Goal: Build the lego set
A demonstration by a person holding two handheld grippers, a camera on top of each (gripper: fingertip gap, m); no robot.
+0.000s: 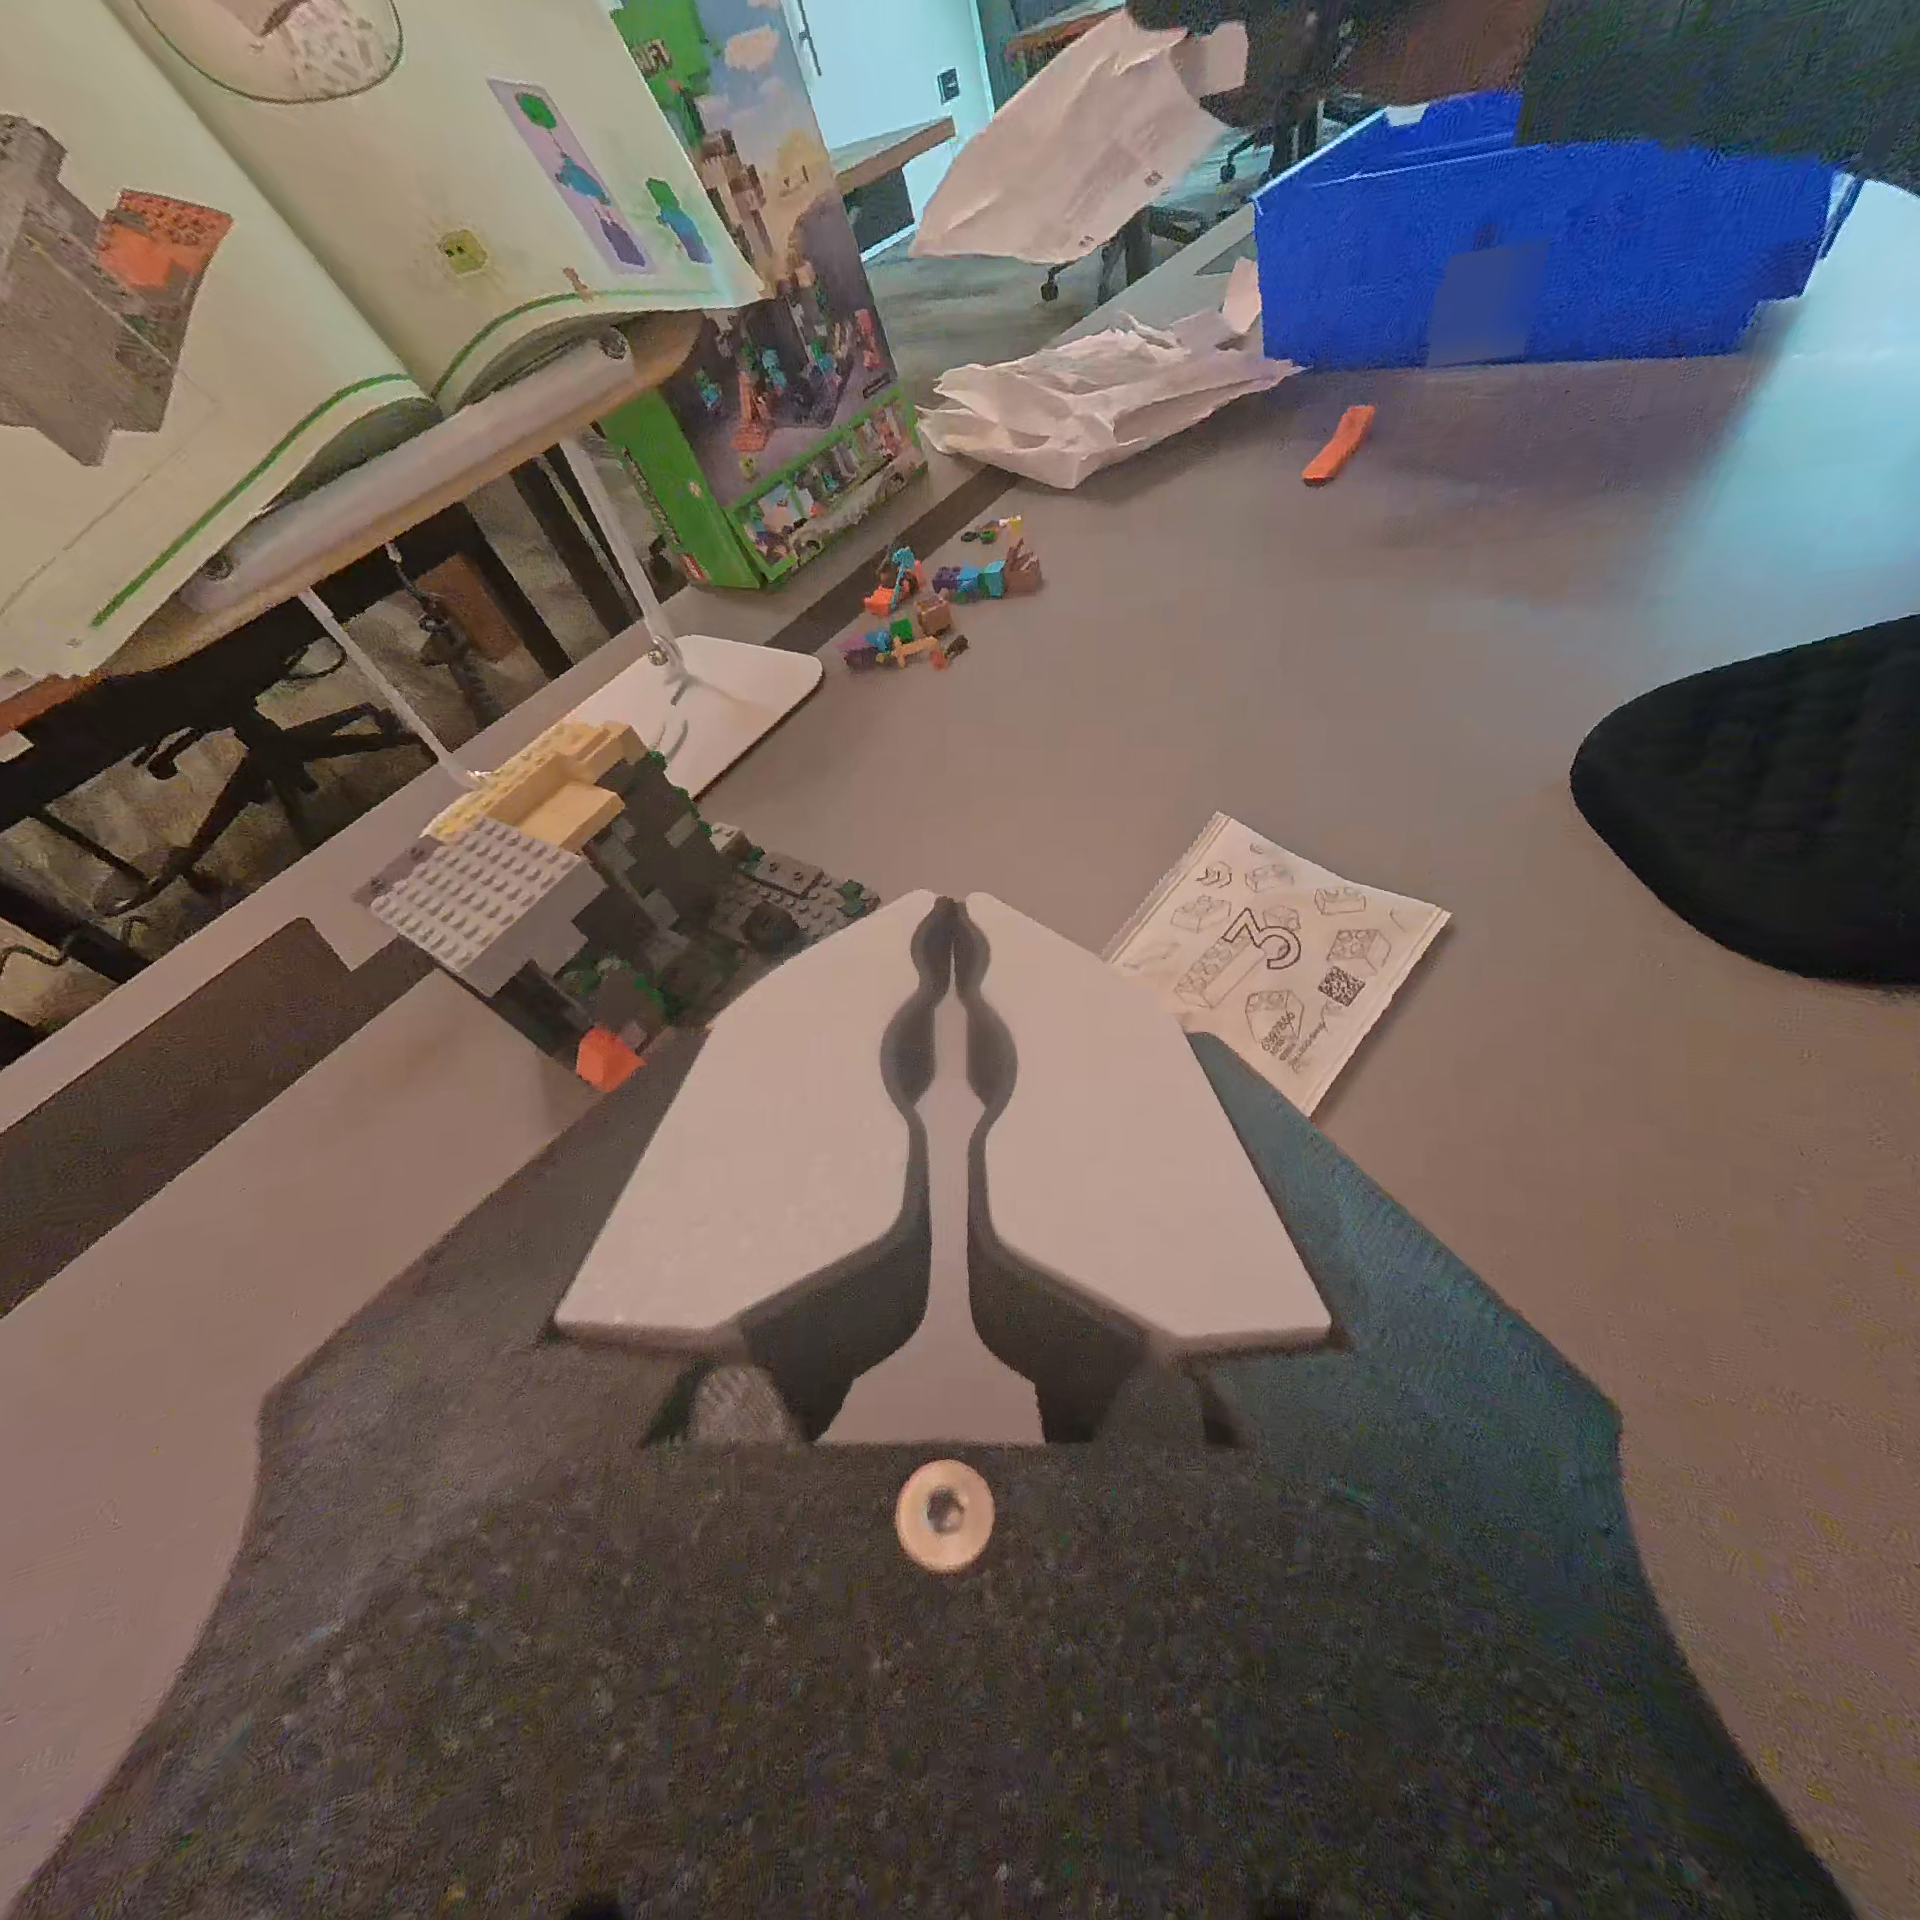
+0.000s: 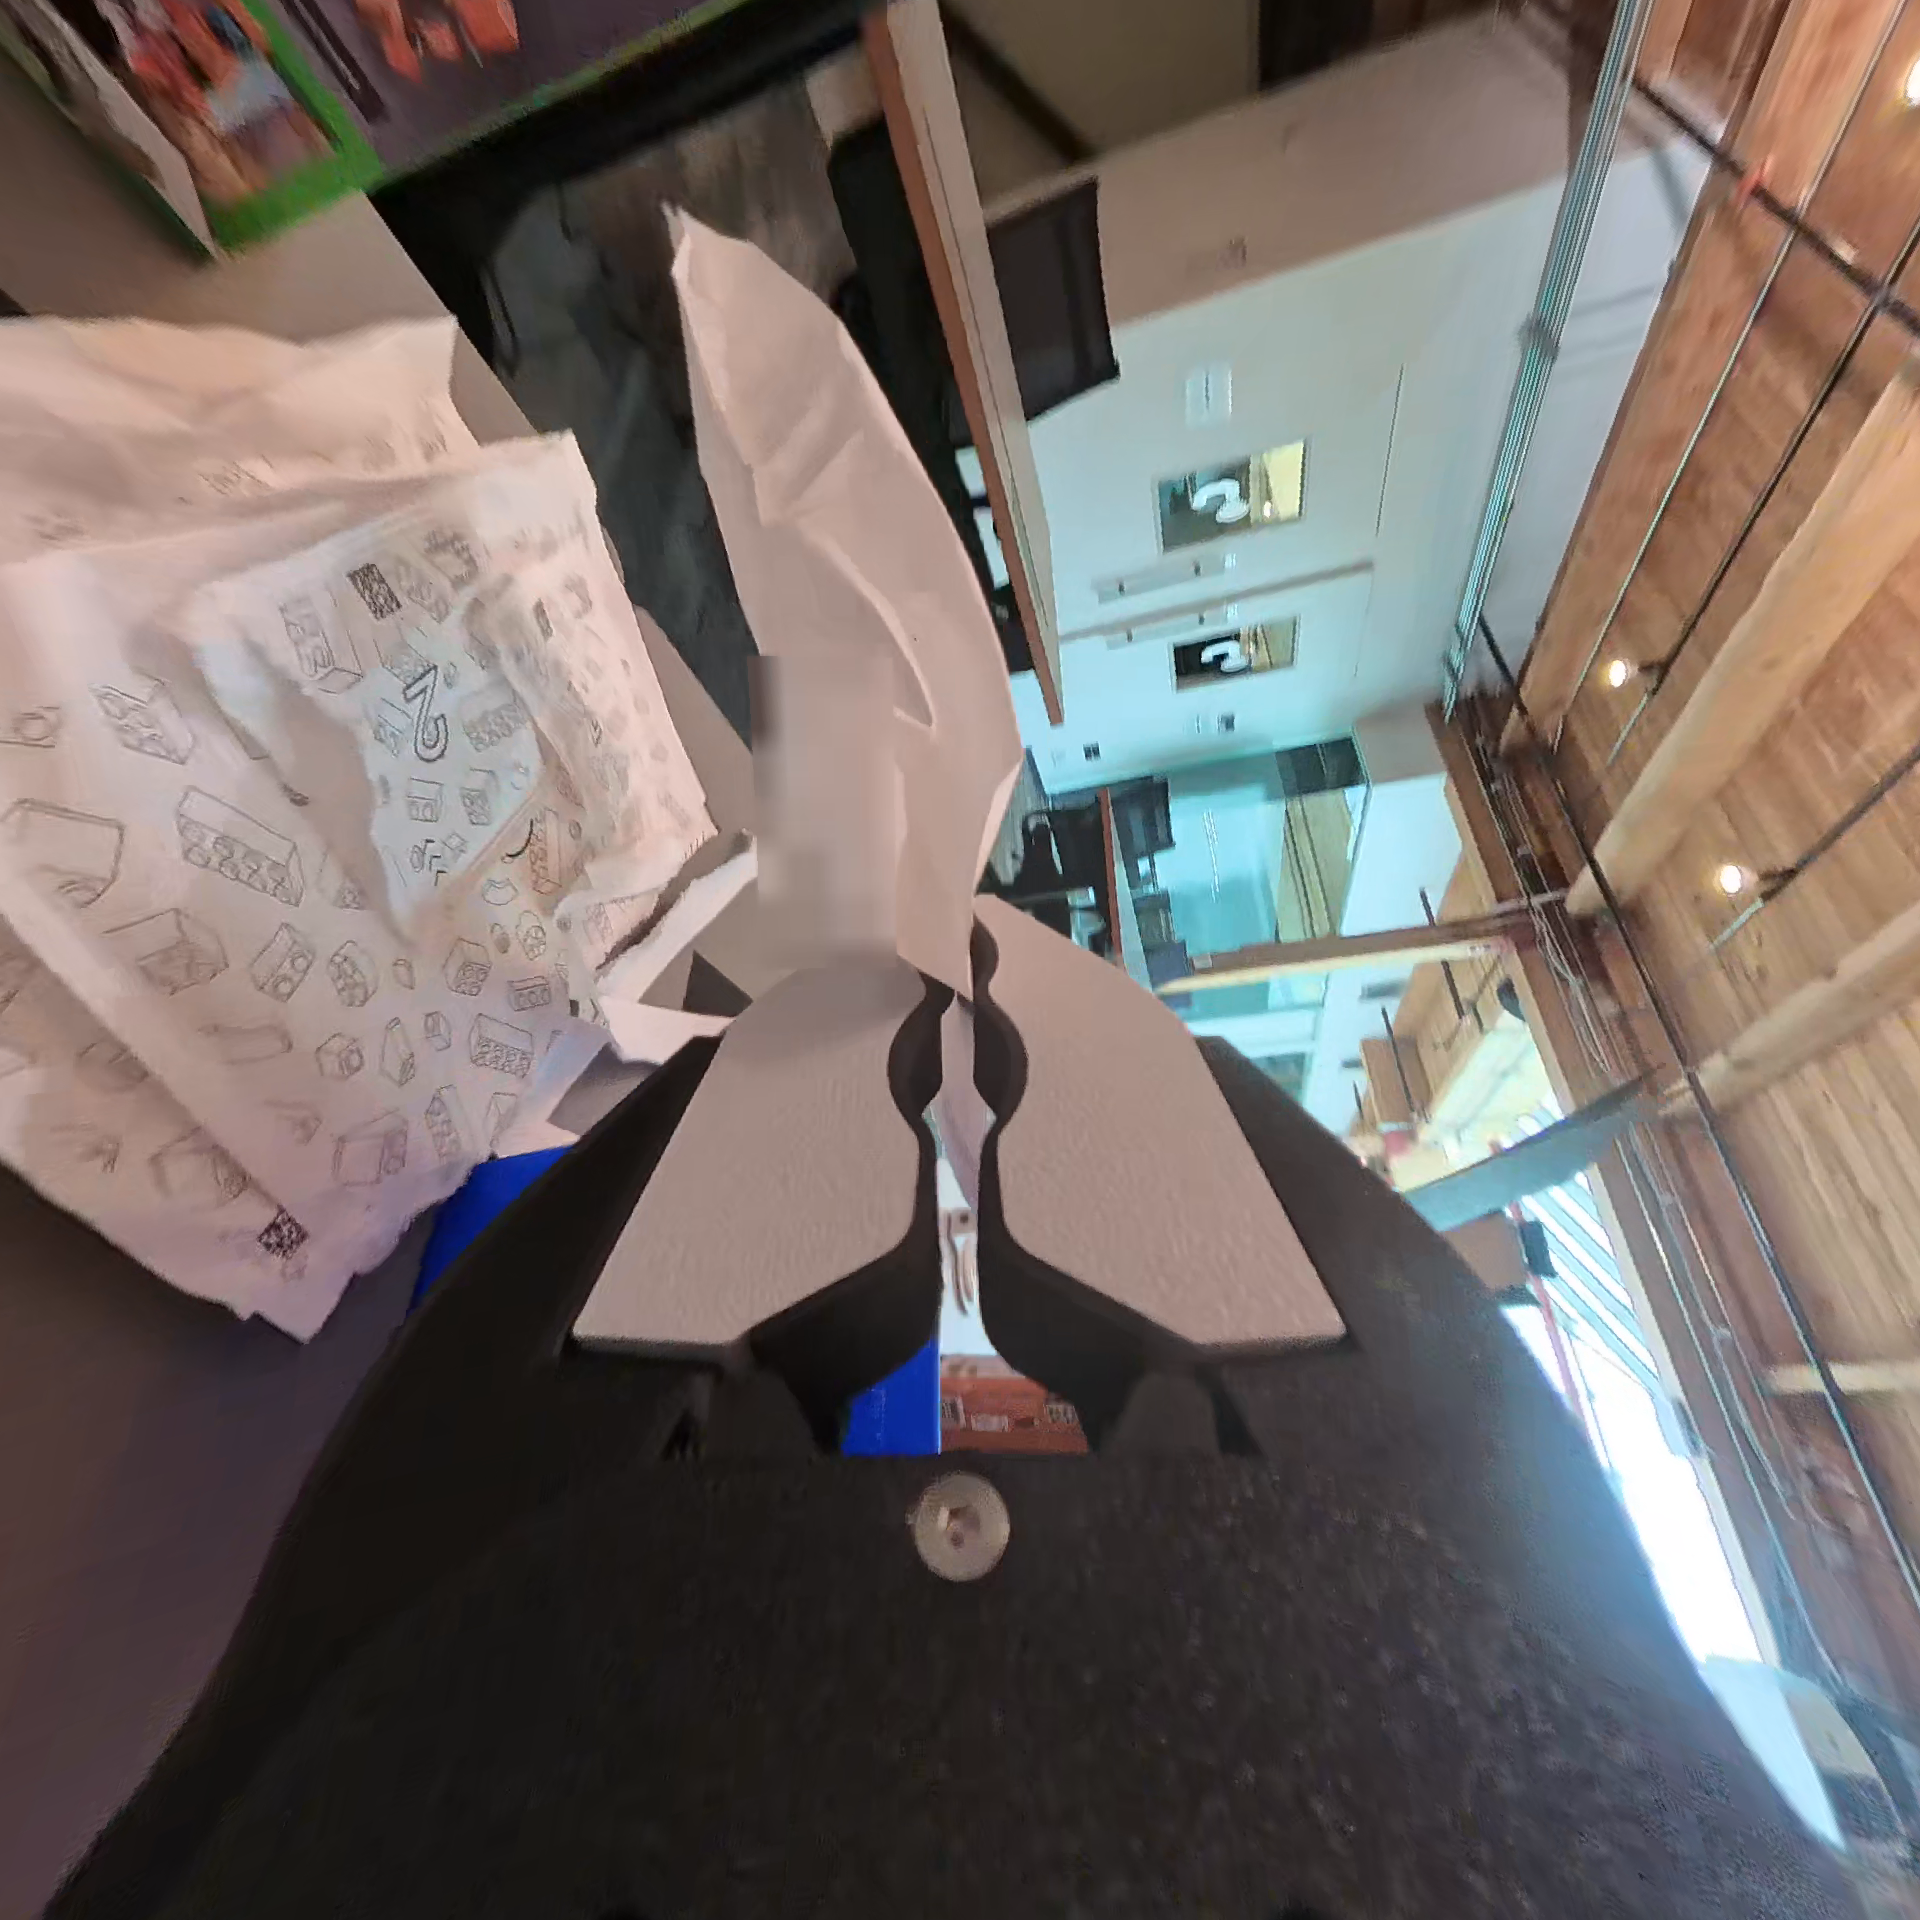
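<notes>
My left gripper [image 1: 951,916] is shut with its tips touching and nothing between them. It hovers over the grey table [image 1: 1195,665], just right of a grey, tan and dark brick model [image 1: 582,894] and left of a small printed white bag [image 1: 1288,956]. My right gripper [image 2: 961,971] is shut on a plain white paper bag [image 2: 831,582] and holds it up in the air, turned sideways. The bag also shows in the left wrist view [image 1: 1070,145], aloft at the back. A pile of torn printed bags [image 2: 260,831] lies to its left.
A blue bin [image 1: 1538,249], an orange tool [image 1: 1340,442], crumpled bags [image 1: 1091,405], loose small bricks [image 1: 925,603] and a green set box [image 1: 790,364] are on the table. An open booklet [image 1: 260,260] rests on a stand with a white base [image 1: 707,707]. A black object [image 1: 1766,810] lies at right.
</notes>
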